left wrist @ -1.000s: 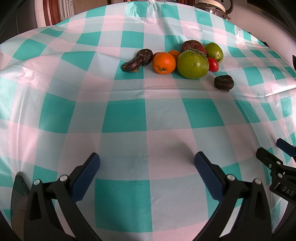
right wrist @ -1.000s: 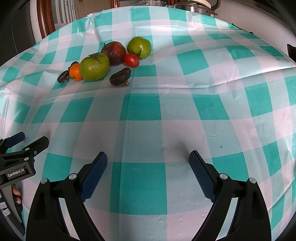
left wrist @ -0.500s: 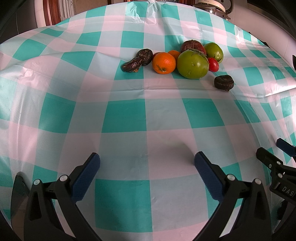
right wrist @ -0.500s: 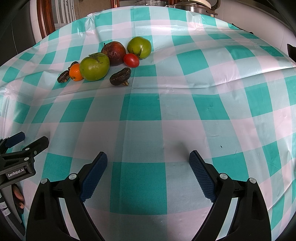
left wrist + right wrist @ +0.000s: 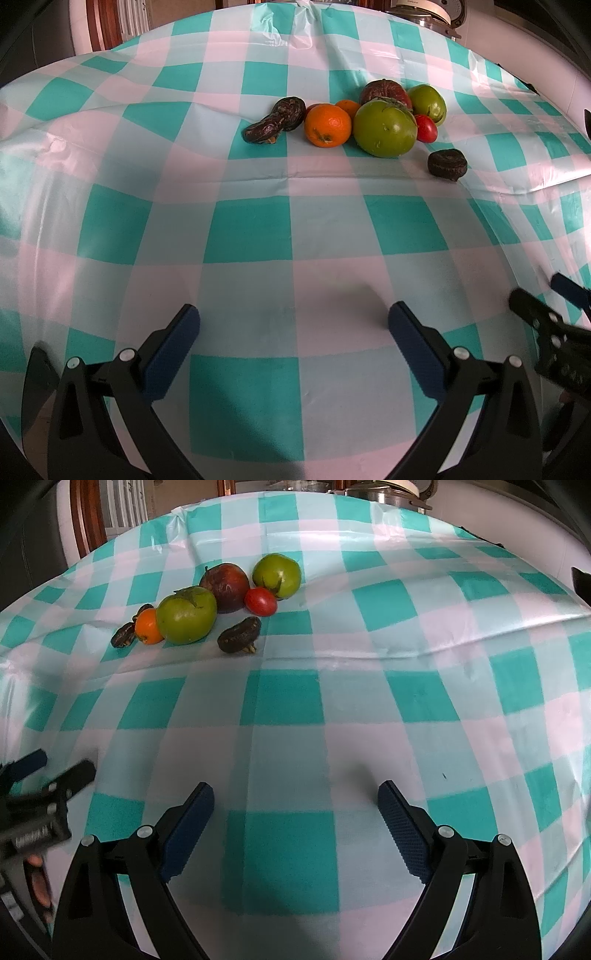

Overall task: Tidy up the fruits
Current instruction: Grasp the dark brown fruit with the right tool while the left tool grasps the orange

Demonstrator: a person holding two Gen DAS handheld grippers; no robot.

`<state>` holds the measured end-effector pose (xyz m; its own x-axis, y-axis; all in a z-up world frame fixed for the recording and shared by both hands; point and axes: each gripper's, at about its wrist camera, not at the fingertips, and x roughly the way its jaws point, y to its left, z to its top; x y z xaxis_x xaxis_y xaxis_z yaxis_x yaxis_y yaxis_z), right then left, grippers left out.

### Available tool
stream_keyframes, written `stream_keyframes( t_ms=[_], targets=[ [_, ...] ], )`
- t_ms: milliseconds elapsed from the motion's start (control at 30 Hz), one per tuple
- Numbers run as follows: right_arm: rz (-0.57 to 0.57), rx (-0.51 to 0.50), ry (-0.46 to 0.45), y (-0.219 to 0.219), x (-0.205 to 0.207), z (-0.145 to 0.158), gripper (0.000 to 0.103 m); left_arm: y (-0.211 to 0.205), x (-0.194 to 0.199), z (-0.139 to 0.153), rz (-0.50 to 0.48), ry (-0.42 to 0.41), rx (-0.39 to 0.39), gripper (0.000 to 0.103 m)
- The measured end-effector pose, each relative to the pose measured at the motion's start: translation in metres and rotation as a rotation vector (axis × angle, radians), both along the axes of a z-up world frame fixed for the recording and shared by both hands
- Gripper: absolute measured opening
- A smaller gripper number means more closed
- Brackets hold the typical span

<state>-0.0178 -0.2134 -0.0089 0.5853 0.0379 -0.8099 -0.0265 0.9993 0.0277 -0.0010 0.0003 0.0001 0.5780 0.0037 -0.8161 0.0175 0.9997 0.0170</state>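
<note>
Teal, pink and white checks cover the tablecloth [image 5: 255,236], which lies creased across the far half of the table. At the back edge stands a metal pot [image 5: 384,491], partly cut off.

From the left wrist view, going left to right: a dark, shrivelled long fruit [image 5: 275,120] lies at the left end of the cluster. Just beside it sits an orange [image 5: 327,125], with a smaller orange [image 5: 348,106] behind it. Next comes a big green tomato [image 5: 384,129], touching the orange. Behind it rests a dark red fruit [image 5: 384,92], then a smaller green tomato [image 5: 427,101]. A small red tomato [image 5: 426,128] sits in front of that, against the big green one. A dark, wrinkled round fruit [image 5: 447,164] lies apart, nearer the camera, at the right end.

All the fruit sits on the far middle of the cloth, well apart from both tools.

Low over the near cloth, the left gripper [image 5: 293,325] hangs with jaws spread wide and nothing between them. To its right, the right gripper [image 5: 295,799] also stands wide and empty above the cloth. Fingers [image 5: 38,882] show at the lower left of the right wrist view, behind the left tool.
</note>
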Motion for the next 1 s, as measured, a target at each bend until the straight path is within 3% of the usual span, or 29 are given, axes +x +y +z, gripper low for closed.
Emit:
stream_keyframes(
  t_ms=[267,467,600,667,767,1000],
  targets=[
    [0.036,0.064,0.007,0.011,0.065,0.003,0.087,-0.001,-0.003,0.0,-0.03,0.012,-0.002,0.102],
    [0.118,0.038,-0.016,0.033,0.105,0.007,0.084,0.001,0.001,0.0,-0.047,0.015,-0.007,0.102],
    [0.169,0.006,-0.026,0.044,0.125,0.005,0.06,0.012,0.009,0.005,-0.053,-0.001,-0.092,0.102],
    [0.18,0.005,-0.035,0.045,0.129,0.006,0.04,0.016,0.016,0.008,-0.041,-0.017,-0.11,0.102],
    [0.175,0.033,-0.05,0.039,0.125,0.009,0.04,0.017,0.036,0.011,-0.025,-0.038,-0.084,0.099],
    [0.051,0.215,-0.126,-0.01,0.105,0.019,0.04,0.001,0.102,0.008,-0.003,-0.027,-0.036,0.076]
  ],
)
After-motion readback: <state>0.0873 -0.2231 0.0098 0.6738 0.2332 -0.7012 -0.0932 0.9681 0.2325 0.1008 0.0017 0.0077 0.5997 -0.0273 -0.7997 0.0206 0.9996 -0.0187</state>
